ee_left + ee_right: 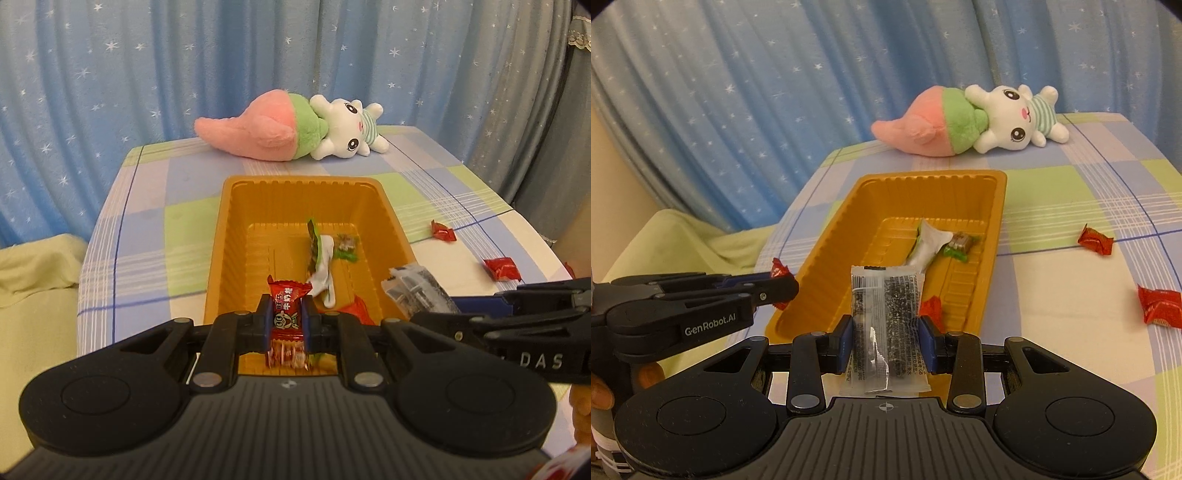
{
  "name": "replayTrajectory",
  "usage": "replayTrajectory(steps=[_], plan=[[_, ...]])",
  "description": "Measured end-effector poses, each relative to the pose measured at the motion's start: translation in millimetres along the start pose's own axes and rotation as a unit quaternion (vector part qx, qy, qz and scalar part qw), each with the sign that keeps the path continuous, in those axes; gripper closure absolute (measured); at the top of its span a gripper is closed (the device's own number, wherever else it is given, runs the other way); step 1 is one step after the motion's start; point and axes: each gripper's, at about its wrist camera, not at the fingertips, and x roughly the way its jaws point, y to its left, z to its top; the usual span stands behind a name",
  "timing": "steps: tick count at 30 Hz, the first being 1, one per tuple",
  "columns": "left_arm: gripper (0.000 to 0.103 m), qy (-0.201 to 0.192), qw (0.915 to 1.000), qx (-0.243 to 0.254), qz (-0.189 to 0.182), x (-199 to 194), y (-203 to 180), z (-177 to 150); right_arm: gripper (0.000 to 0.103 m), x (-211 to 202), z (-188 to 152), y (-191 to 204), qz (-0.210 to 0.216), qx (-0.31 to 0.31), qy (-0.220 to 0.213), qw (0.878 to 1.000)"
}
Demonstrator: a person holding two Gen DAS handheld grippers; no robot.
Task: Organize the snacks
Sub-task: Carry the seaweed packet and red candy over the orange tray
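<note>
Snacks are being gathered into the orange tray point(221, 236), which sits on the checked tablecloth point(155, 221) in front of a plush toy point(295, 127).

From the left wrist view, the left gripper point(287, 319) is clamped tight on a red wrapped candy point(287, 306), held upright between the blue pads and hanging over the near end of the tray. In the tray lie a green-and-white packet point(321, 254), a small green-wrapped sweet point(345, 247) and another red piece by the near wall. Two red candies point(443, 230) point(502, 267) lie loose on the cloth to the right. The sound way to finish is probably to let go only once the candy is clear of the near rim.

From the right wrist view, the right gripper point(885, 339) is closed part-way on a clear packet with dark filling point(885, 317), pinched across its width and standing upright above the tray's near rim. The left gripper reaches in from the left edge, close beside. With both so near, releasing one at a time seems wise, so the packets do not knock each other out. Two loose red candies point(1095, 240) point(1158, 306) are left for later.
</note>
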Motion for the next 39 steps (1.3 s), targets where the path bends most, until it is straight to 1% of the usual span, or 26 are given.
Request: replayTrajectory(steps=[3,10,16,21,26,27,29,30,31,35,39], plan=[[0.089,0.003,0.9999,0.008,-0.005,15,1,9,0.065,9,4,-2,-0.01,0.007,0.0,1.0],[0.089,0.024,0.9993,0.029,-0.008,53,3,25,0.065,30,16,-12,-0.034,0.025,0.002,0.999],[0.089,0.043,0.9982,0.04,-0.005,86,5,34,0.065,43,25,-22,-0.049,0.036,0.004,0.998],[0.089,0.053,0.9975,0.048,-0.004,103,6,39,0.065,50,31,-27,-0.056,0.042,0.005,0.997],[0.087,0.057,0.9971,0.05,-0.008,110,7,41,0.065,54,34,-30,-0.06,0.048,0.007,0.997],[0.083,0.057,0.9971,0.05,-0.011,111,7,41,0.065,55,34,-30,-0.06,0.049,0.007,0.997],[0.08,0.056,0.997,0.053,-0.013,110,7,40,0.065,55,34,-31,-0.059,0.051,0.007,0.997],[0.076,0.057,0.9968,0.054,-0.013,109,7,39,0.065,55,34,-32,-0.059,0.052,0.007,0.997],[0.074,0.058,0.9968,0.053,-0.012,108,8,38,0.065,54,34,-32,-0.059,0.053,0.008,0.997],[0.073,0.058,0.9972,0.043,-0.016,100,11,31,0.065,54,32,-34,-0.058,0.058,0.01,0.997],[0.069,0.053,0.9979,0.03,-0.021,87,15,26,0.065,55,31,-33,-0.057,0.059,0.012,0.997]])
